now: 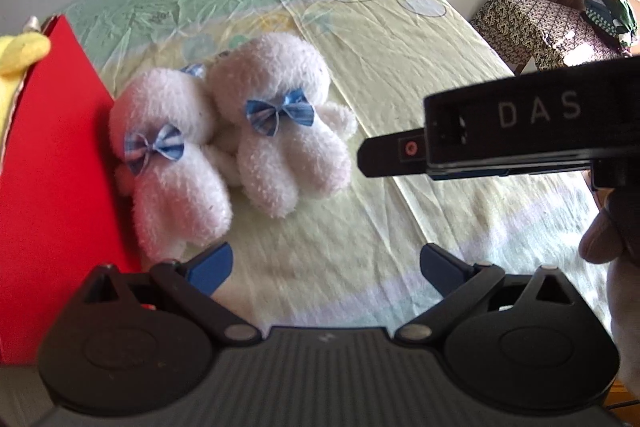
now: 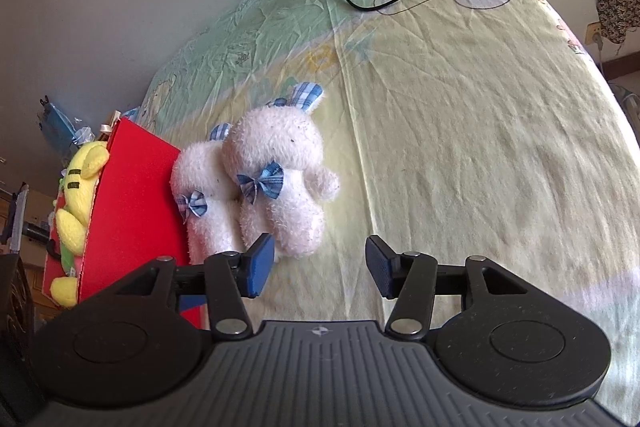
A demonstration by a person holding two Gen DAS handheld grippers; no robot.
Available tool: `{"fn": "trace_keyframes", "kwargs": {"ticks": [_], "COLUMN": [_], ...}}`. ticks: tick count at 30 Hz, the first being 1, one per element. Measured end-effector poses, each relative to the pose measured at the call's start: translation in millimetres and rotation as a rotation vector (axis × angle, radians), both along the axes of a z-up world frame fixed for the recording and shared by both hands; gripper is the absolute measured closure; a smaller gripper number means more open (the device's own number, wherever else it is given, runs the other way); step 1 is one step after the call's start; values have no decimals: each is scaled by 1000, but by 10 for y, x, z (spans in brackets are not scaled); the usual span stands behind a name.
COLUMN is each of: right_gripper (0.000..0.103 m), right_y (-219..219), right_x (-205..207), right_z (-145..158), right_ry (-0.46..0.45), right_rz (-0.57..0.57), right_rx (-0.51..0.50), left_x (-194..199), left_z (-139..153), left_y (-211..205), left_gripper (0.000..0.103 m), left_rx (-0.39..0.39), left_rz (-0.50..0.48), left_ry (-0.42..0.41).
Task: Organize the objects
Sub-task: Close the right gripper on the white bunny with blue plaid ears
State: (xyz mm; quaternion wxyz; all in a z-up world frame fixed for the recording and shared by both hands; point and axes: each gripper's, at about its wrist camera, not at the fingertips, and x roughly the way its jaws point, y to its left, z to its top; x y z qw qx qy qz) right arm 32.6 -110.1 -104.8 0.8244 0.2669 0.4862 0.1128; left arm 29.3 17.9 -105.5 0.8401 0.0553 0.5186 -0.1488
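Both wrist views look down, close; share white plush rabbits [image 1: 224,131].

1. Two white plush rabbits lie pressed together, ahead and left of both grippers: left plush rabbit [image 1: 176,151], right plush rabbit [image 1: 280,131].
2. Each wears a blue checked bow; they seem to lie face down.
3. The red box [image 1: 52,187] touches the left one and holds a yellow plush toy [image 2: 78,187].

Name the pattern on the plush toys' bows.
Blue-and-white plaid bows, clearest in the left wrist view.
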Motion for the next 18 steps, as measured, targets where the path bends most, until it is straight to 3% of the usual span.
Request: {"fn": "trace_keyframes", "kwargs": {"ticks": [8,15,17,18], "right_gripper": [48,49,57,67], "right_y": [71,169,201,207], "right_x": [238,409,437,451], "right_z": [-215,-303,-314,-326], "right_ry": [28,14,18,24], "right_rz": [20,50,72,83], "right_rx": [-13,39,53,75], "left_x": [21,81,129,142], "left_z": [-15,-54,-80,-82], "left_y": [152,239,284,293], "left_gripper": [5,7,7,7], "left_rx": [-75,-75,-84,-87], "left_rz": [13,47,64,70], "left_ry": [0,-1,13,16]}}
